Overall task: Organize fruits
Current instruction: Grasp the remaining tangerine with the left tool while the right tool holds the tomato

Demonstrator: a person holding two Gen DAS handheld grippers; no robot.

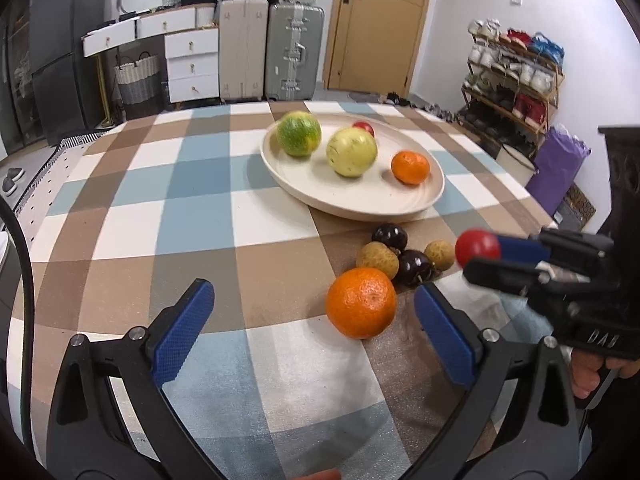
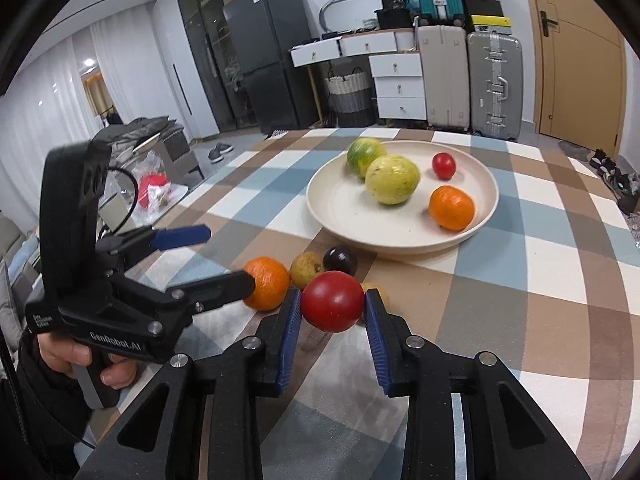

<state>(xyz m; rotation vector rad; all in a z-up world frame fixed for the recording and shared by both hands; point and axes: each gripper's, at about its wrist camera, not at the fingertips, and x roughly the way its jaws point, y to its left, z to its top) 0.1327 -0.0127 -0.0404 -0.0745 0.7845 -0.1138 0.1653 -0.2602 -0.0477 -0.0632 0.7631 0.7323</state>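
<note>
A cream plate (image 1: 360,200) (image 2: 348,216) on the checked tablecloth holds a green citrus (image 1: 299,133), a yellow-green guava (image 1: 352,151), a small orange (image 1: 410,167) and a small red fruit (image 1: 364,127). In front of it lie a big orange (image 1: 361,303) (image 2: 267,283), two dark purple fruits (image 1: 390,237) and two tan longans (image 1: 378,259). My left gripper (image 1: 316,312) is open and empty, with the big orange between its blue pads, near the right one. My right gripper (image 2: 332,308) (image 1: 478,256) is shut on a red tomato (image 2: 333,306) (image 1: 478,245), held just above the loose fruit.
The table (image 1: 200,208) has its far edge toward suitcases (image 1: 294,52), white drawers and a door. A shoe rack (image 1: 516,76) and a purple bag stand to the right. A fridge (image 2: 260,68) and clutter are on the left.
</note>
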